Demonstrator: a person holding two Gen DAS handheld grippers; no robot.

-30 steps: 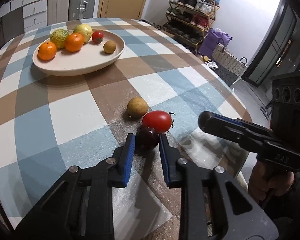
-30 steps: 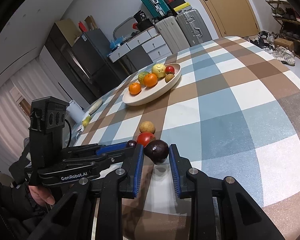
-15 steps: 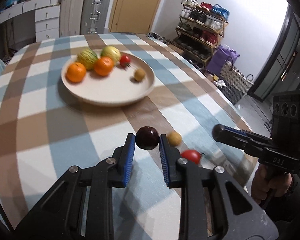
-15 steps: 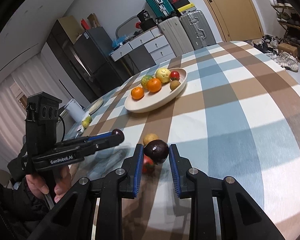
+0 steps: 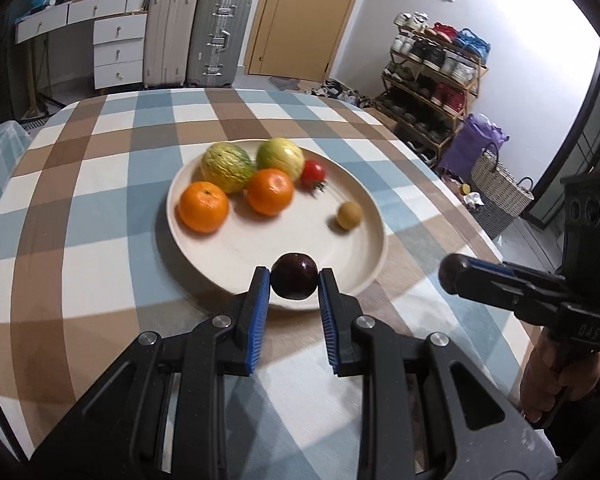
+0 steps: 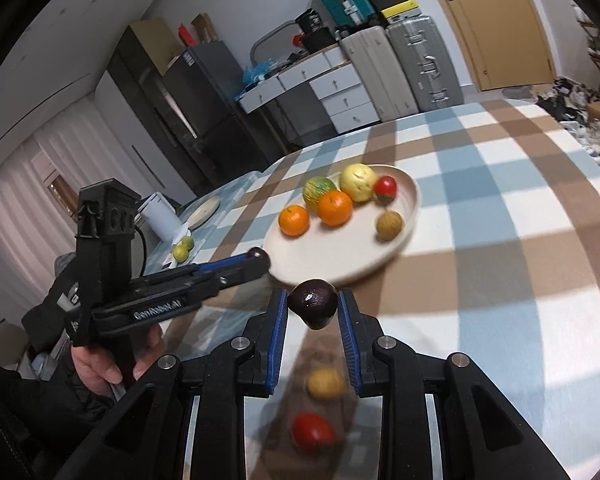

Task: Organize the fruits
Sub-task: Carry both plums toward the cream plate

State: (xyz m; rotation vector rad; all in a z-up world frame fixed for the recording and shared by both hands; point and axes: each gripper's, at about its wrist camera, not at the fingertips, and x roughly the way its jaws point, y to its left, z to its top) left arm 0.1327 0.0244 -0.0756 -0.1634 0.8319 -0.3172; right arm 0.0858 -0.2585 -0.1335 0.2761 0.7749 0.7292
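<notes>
My left gripper (image 5: pixel 294 282) is shut on a dark purple plum (image 5: pixel 294 281), held just above the near rim of the cream plate (image 5: pixel 364 276). My right gripper (image 6: pixel 313 308) is shut on a second dark plum (image 6: pixel 314 307), in the air short of the plate (image 6: pixel 340 272). On the plate lie two oranges (image 5: pixel 204 207), two yellow-green fruits (image 5: pixel 228 170), a red tomato (image 5: pixel 313 173) and a small brown fruit (image 5: pixel 348 215). Below the right gripper a small yellow-brown fruit (image 6: pixel 325 384) and a red tomato (image 6: pixel 313 431) rest on the checked tablecloth.
The right gripper (image 5: pixel 452 276) shows from the side at the right of the left wrist view, held by a hand (image 5: pixel 548 376). Beyond the table stand suitcases (image 5: pixel 220 40), drawers and a shoe rack (image 5: pixel 432 80). A white cylinder (image 6: pixel 160 216) sits past the table's far left edge.
Both grippers have lifted their plums off the table and carried them toward the plate. The loose tomato and yellow-brown fruit stay behind, now under the right gripper.
</notes>
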